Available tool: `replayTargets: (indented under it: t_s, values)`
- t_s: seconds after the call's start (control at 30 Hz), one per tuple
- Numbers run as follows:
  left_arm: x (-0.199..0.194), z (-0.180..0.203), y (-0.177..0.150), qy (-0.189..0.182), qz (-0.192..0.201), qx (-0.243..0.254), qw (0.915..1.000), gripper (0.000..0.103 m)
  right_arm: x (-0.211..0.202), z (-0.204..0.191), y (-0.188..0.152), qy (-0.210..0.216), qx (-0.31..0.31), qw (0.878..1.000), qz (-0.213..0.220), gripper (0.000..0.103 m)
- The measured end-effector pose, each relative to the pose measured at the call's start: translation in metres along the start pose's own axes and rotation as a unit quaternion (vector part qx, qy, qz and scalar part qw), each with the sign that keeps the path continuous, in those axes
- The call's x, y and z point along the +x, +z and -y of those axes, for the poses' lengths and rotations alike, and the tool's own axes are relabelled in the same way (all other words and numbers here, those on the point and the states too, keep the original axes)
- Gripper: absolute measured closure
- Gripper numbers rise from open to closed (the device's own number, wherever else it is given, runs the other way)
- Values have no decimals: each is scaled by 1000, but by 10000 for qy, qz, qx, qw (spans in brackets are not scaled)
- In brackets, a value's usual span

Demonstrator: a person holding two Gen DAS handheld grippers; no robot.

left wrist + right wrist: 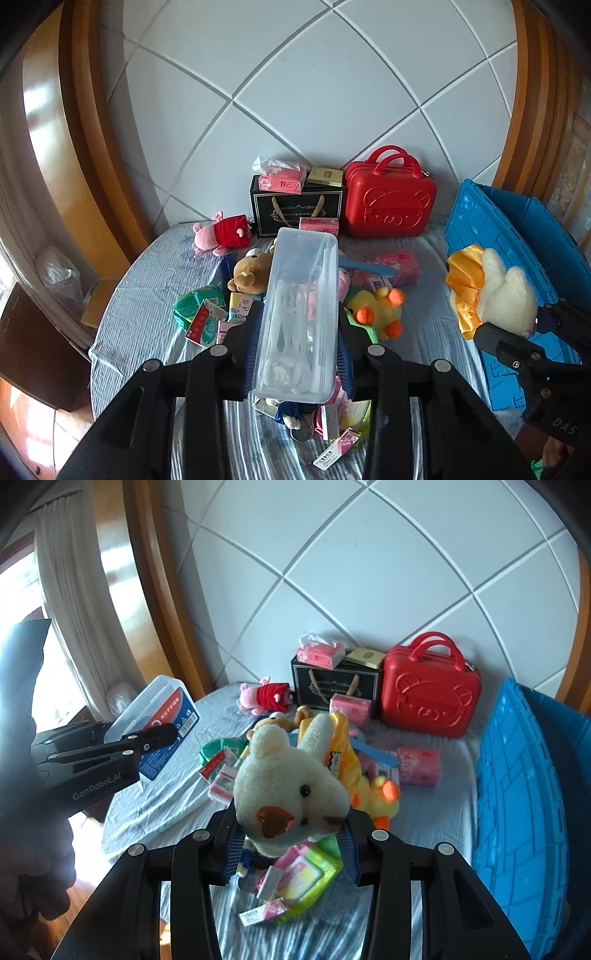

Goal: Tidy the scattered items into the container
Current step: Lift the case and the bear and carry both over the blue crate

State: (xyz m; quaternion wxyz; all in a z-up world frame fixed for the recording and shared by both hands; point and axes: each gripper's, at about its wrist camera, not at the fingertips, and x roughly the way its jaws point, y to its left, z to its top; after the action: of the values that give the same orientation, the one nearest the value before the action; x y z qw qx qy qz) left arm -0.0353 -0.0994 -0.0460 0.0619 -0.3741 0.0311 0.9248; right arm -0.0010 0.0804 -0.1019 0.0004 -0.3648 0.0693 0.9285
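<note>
Daylight from a window [44,635] at left blows out; fisheye edges bend, near-left foreground blurs dark.

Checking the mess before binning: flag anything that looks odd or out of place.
Most clutter still lies on the bed sheet, outside the blue crate. One pink tissue pack sits on top of the black gift bag, loose tissue poking out.

A white quilted headboard [295,92] in a wooden frame [74,147], with a bright curtained window [55,590] at left.
</note>
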Motion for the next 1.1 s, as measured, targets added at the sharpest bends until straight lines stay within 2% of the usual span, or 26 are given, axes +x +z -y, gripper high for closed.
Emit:
replayTargets:
  t_s: [0.67,0.87,1.1]
  values:
    - [-14,153,44,-268,319,618,9972,69,-84,122,-3,-174,439,9975,532,61]
    - [-11,206,55,-530,289,901,9941,69,-106,162,-7,-349,671,9950,657,61]
    - [-3,283,66,-859,264,1395,9861,69,-134,225,-22,-715,1175,9873,795,61]
